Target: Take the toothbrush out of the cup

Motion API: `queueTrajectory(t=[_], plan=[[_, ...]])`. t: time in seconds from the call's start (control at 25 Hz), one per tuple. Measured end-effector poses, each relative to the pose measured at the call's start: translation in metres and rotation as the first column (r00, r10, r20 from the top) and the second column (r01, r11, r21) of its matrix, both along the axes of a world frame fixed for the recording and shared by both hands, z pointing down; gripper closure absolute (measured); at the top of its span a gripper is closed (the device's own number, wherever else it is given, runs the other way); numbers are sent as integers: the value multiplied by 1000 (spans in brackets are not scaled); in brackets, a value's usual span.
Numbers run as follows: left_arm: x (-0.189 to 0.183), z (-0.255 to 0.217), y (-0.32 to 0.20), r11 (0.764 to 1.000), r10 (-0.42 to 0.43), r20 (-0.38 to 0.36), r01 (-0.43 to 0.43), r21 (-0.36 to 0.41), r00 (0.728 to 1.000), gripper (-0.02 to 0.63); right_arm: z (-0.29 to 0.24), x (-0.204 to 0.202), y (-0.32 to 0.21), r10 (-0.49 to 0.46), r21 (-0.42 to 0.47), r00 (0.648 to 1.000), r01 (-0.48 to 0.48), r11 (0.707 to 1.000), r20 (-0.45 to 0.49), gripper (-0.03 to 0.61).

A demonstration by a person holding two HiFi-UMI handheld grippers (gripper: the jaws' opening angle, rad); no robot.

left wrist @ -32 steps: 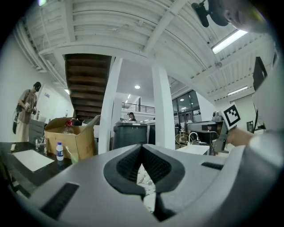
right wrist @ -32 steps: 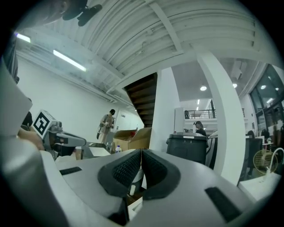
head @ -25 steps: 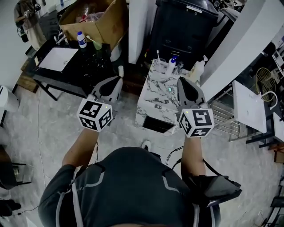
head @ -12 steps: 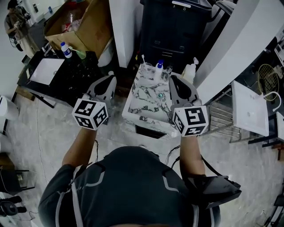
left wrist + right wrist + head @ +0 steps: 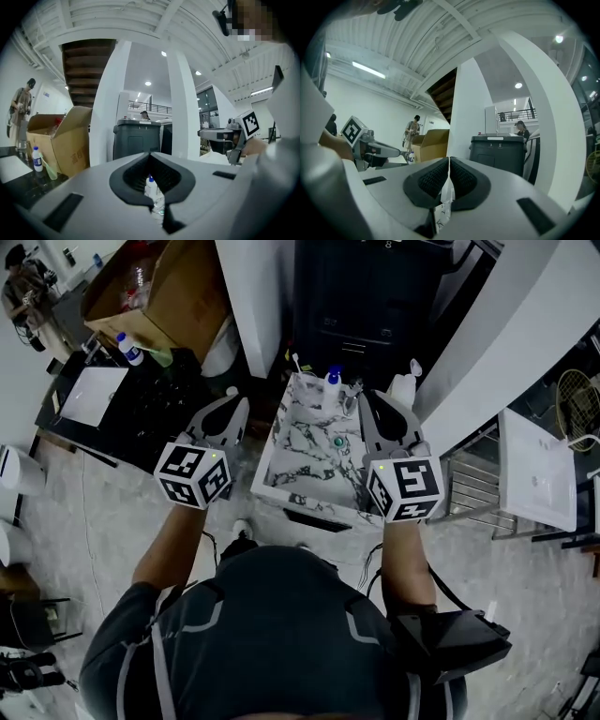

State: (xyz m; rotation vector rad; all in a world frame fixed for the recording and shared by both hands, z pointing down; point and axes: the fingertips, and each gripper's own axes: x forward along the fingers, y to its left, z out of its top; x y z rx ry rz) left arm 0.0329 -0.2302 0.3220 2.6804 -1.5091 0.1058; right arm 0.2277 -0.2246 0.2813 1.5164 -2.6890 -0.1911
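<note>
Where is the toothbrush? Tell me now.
Head view: the toothbrush stands at the far left corner of the marble table, just left of the blue-capped bottle.

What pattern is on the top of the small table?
The table top is white marble with dark veins; the head view shows it best.

I could read only a digit 8 on the pale label of the dark bin (image 5: 499, 154). The print on the side of the cardboard box (image 5: 70, 140) was too blurred for me to read.
</note>
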Motion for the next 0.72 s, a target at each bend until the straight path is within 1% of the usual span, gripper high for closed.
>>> queueTrajectory(t=[0.24, 0.44, 0.56, 0.72], plan=[[-10, 3, -34, 1000, 30, -4, -30, 7, 1000, 604, 2, -12, -29, 21, -10, 1000, -21, 1000, -11, 546], [-30, 9, -68, 998, 61, -7, -61, 4, 998, 604, 3, -34, -57, 55, -20, 998, -55, 998, -19, 546], [-44, 14, -91, 997, 78, 10, -78, 5, 997, 604, 8, -48, -76, 83, -32, 996, -84, 996, -22, 546], [-60, 31, -121, 994, 107, 24, -106, -36, 994, 604, 24, -67, -101, 110, -65, 993, -112, 992, -31, 545]])
